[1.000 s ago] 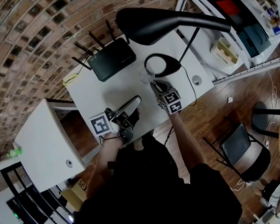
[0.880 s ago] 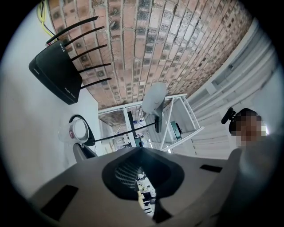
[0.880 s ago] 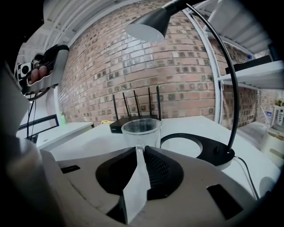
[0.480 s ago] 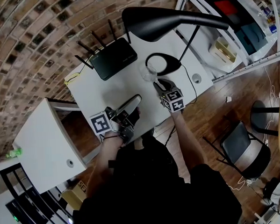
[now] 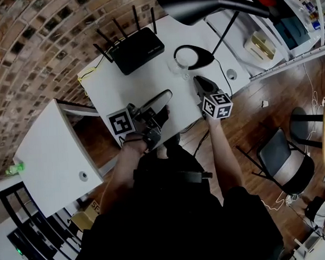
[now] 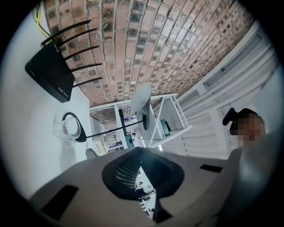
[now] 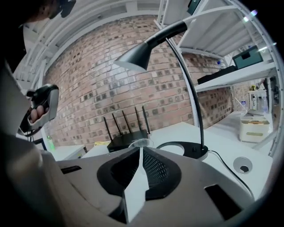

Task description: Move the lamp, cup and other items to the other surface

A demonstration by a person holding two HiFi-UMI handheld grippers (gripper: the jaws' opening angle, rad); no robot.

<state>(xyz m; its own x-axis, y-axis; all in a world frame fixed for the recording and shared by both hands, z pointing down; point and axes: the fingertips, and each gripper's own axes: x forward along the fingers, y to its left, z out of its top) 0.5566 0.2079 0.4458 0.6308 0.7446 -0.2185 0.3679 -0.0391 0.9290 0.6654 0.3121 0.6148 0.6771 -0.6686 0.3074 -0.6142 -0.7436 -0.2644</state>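
Note:
A black desk lamp stands on the white desk (image 5: 116,85), its ring base (image 5: 194,57) at the right and its head (image 5: 194,5) leaning over it. A clear cup (image 5: 179,69) stands just left of the base, and a black router (image 5: 136,49) lies at the back. My right gripper (image 5: 197,79) hovers in front of the cup, apart from it. Its jaws have just been closing and meet with nothing between them; the cup rim (image 7: 141,142) shows past my right gripper's (image 7: 142,150) tips. My left gripper (image 5: 166,94) is shut and empty over the desk's front.
A white side table (image 5: 49,154) stands lower at the left of the desk. White shelving (image 5: 266,40) with boxes is at the right, and a black chair (image 5: 283,158) is on the wood floor. The desk has a cable hole (image 5: 232,74) and the lamp's cord.
My right gripper has risen and shifted right, away from the cup, which stays by the lamp base. My left gripper has lifted a little. The head view has drifted.

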